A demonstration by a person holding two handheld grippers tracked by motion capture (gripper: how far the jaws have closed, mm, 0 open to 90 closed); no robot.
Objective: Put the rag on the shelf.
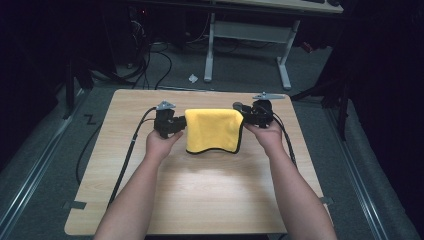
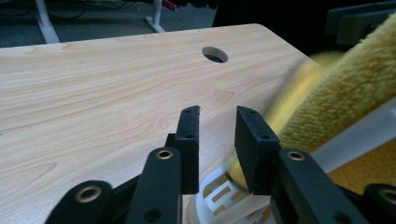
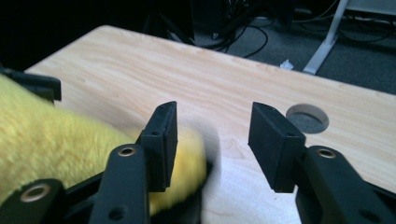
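A folded yellow towel (image 1: 214, 130) lies on the wooden table (image 1: 200, 200), toward its far side. My left gripper (image 1: 179, 124) sits at the towel's left edge and my right gripper (image 1: 246, 117) at its right edge, each held by a hand. In the left gripper view the jaws (image 2: 217, 135) stand apart with bare table between them, and the towel (image 2: 345, 93) bulges just to their right. In the right gripper view the jaws (image 3: 212, 135) are wide apart over bare wood, with the towel (image 3: 46, 135) left of the left jaw.
A round cable hole (image 2: 215, 54) (image 3: 307, 117) pierces the tabletop near its far edge. Behind the table stands a desk with white legs (image 1: 208, 50). Cables (image 1: 150, 65) and a white scrap (image 1: 193, 78) lie on the grey floor. The table's near half is bare wood.
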